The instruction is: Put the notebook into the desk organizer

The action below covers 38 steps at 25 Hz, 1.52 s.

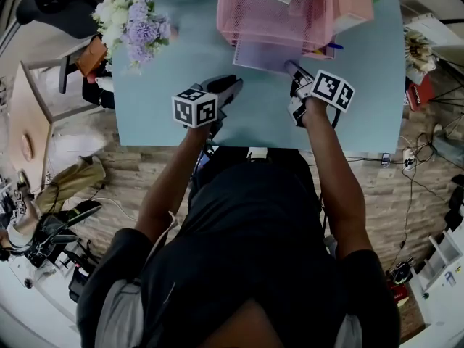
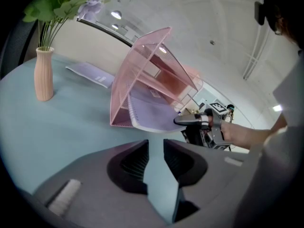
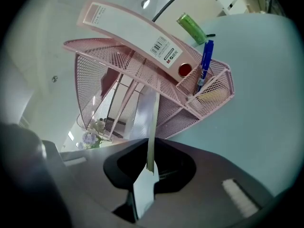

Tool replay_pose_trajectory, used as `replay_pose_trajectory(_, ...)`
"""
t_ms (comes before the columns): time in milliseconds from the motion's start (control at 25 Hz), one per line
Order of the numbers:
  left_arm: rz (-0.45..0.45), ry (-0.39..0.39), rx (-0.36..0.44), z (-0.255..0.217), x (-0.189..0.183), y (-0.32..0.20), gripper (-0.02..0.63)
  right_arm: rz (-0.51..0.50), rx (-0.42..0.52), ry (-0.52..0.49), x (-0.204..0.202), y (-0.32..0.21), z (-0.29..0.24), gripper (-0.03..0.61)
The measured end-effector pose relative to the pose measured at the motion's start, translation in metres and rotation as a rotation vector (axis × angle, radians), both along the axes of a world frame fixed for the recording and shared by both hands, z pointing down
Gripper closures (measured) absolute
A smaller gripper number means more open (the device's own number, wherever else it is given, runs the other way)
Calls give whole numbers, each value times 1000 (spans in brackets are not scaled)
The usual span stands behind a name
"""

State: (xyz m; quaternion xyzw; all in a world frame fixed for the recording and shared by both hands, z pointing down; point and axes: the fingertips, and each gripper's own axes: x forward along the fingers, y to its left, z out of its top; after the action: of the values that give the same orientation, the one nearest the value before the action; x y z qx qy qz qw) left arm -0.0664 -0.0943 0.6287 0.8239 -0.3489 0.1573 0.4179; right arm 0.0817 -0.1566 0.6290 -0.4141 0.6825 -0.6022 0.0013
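Desk organizer (image 1: 268,13) stands at the tabletop's (image 1: 152,107) far edge, right of centre. Notebook (image 1: 261,56) lies flat, far part inside the organizer's bottom level, near part out toward the near edge. Flower vase (image 1: 134,20) at far left corner. Booklet (image 2: 90,74) flat between vase and organizer. Pen (image 3: 204,65) upright in the organizer's right-hand compartment.

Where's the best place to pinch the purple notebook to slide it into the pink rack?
Its near edge, coming from the person's side, as the right gripper does. The notebook is thin and nearly flat, its far end already in the bottom tray of the desk organizer, so only that edge sticks out. A pinch there probably pushes it straight in.
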Motion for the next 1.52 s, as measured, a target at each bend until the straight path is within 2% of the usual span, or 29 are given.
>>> replay_pose_trajectory(440, 22, -6, 5, -4, 2, 21, 457, 24, 3, 33, 11, -7, 3, 546)
replay_pose_trajectory(1280, 11, -15, 20, -13, -19, 34, 460, 55, -22, 50, 13, -39, 4, 545)
replay_pose_trajectory(1520, 4, -15, 21, -13, -25, 36, 460, 25, -8, 133, 9, -50, 0, 544)
